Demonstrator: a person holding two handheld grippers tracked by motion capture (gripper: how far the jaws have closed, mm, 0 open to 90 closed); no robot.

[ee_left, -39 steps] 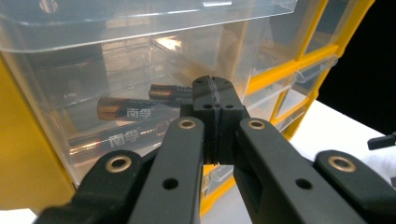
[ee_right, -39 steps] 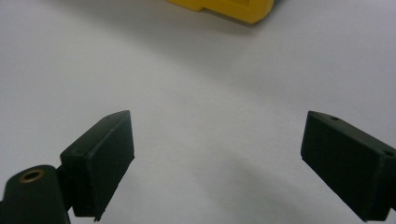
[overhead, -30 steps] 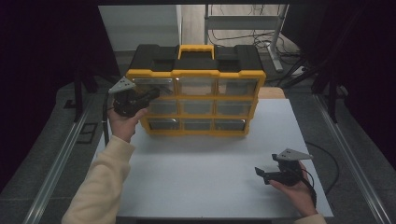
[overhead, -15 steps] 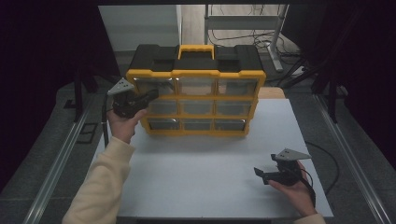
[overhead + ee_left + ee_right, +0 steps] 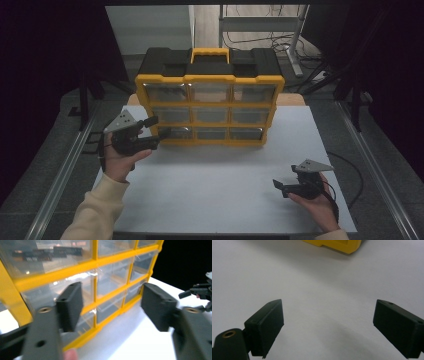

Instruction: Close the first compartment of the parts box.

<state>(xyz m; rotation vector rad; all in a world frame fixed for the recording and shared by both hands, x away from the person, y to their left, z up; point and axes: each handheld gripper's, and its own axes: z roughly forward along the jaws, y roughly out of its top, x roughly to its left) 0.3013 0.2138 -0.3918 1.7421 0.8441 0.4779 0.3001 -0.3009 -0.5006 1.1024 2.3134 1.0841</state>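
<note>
1. Yellow and black drawer box (image 5: 210, 100), standing upright at the back of the white table.
2. Black top with a yellow carry handle (image 5: 209, 52) in the middle.
3. Nine see-through drawers in the front, three rows of three, all pushed in.
4. Dark small things inside the top drawers (image 5: 47, 253); what they are, too blurry to tell.
5. Bottom left drawer (image 5: 175, 133) lowest and nearest the left edge, just above the table.

Left tongs (image 5: 110, 302): jaws just opened wide, nothing between. Yellow drawer cabinet (image 5: 95, 262) from 9 to 1 o'clock, on white desk (image 5: 132, 340). Other tongs (image 5: 200, 291) at 3 o'clock.
</note>
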